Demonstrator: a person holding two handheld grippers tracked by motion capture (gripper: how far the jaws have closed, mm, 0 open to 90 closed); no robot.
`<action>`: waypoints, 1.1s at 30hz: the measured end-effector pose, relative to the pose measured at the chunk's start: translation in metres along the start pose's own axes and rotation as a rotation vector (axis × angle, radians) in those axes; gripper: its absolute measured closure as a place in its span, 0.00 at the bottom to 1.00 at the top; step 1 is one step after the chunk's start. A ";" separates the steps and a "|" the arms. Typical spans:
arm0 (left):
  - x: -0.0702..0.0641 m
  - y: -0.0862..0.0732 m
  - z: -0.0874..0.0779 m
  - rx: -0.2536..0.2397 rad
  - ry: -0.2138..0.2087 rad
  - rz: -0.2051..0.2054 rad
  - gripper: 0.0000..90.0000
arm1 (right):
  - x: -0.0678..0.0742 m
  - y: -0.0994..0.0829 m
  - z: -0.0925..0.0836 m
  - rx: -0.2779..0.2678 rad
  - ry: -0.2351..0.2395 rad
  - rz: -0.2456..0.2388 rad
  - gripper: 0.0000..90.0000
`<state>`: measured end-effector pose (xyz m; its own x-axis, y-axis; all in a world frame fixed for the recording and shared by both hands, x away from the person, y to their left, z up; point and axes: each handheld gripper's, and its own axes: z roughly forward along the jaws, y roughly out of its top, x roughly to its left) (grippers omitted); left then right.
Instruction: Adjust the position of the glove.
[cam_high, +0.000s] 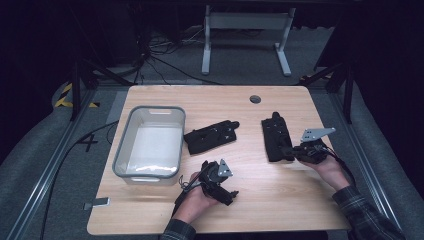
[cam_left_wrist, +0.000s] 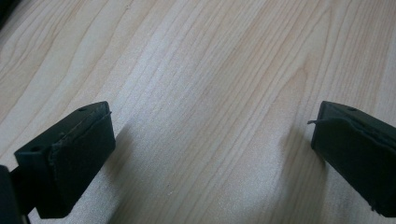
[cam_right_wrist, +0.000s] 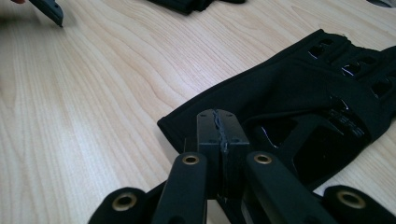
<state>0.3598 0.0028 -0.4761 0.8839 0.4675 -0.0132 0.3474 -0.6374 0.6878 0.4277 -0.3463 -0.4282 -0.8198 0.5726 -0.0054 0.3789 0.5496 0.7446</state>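
Now the right tongs (cam_right_wrist: 219, 135) pinch the near black glove's (cam_right_wrist: 299, 93) cuff; left tongs (cam_left_wrist: 210, 154) gape, empty.

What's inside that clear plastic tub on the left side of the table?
Nothing that I can see: the clear tub looks empty, with only its pale floor and a glare along the near edge. Both black gloves lie outside it on the table.

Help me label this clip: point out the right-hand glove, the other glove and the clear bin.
Right-hand glove (cam_high: 276, 136), high view, middle of its back.
Other glove (cam_high: 210, 136), high view, middle of its palm area.
Clear bin (cam_high: 121, 147), high view, its left wall.
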 end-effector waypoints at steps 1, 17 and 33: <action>0.000 0.000 0.000 0.000 0.001 0.000 0.00 | -0.001 0.001 0.002 0.006 -0.002 -0.002 1.00; 0.000 0.000 0.000 0.000 0.000 0.001 0.00 | -0.008 0.004 0.032 0.088 0.002 -0.019 1.00; 0.000 0.000 0.000 0.001 0.001 -0.001 0.00 | 0.001 -0.001 0.032 0.108 0.049 -0.031 1.00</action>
<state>0.3595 0.0029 -0.4760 0.8832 0.4687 -0.0130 0.3486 -0.6378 0.6868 0.4402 -0.3264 -0.4506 -0.8510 0.5252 0.0074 0.3951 0.6307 0.6679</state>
